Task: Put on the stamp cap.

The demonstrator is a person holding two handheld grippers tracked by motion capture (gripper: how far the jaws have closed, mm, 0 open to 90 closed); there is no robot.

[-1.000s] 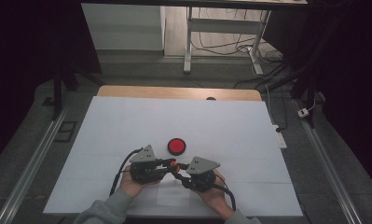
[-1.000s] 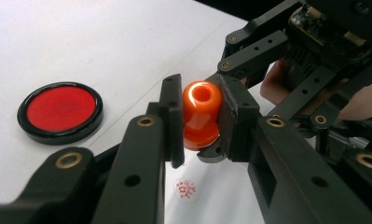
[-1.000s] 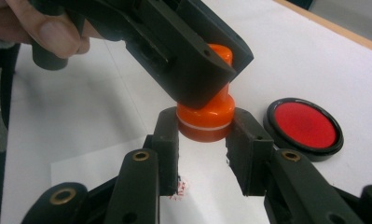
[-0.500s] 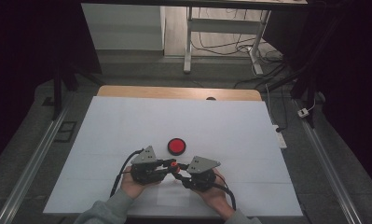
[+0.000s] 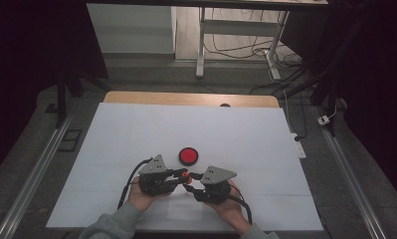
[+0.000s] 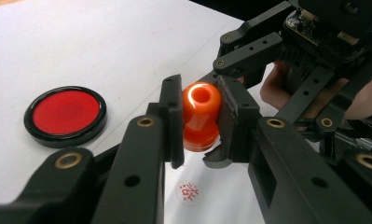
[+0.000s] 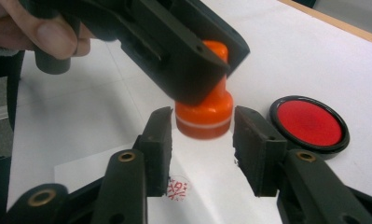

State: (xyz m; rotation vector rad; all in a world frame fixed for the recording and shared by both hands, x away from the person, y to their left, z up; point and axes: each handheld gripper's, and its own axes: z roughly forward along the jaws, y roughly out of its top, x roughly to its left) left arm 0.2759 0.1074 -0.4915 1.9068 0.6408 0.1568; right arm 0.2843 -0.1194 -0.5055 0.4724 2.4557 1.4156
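The left gripper (image 6: 200, 119) is clamping an orange stamp (image 6: 201, 116) by its narrower upper part, with both pads pressing against the handle's sides; the stamp's hollow top is facing the left gripper view's camera. The right gripper (image 7: 202, 135) has just been opening its jaws: in the right gripper view its two fingers (image 7: 158, 140) are standing apart on either side of the stamp's wider base, with a gap showing on each side, so they are no longer pressing on it. The stamp (image 7: 204, 109) is hanging between those released fingers, above the white paper (image 7: 81, 126).

Just below and between the right fingers, a small round red stamp mark (image 7: 176, 188) is showing on the paper. Beyond the right-hand finger in that view, a round red ink pad (image 7: 309, 122) in a black case is lying near, not touching.

In the high view the two grippers (image 5: 186, 178) are meeting tip to tip at the stamp (image 5: 186, 175), with the ink pad (image 5: 188, 156) lying just beyond them.
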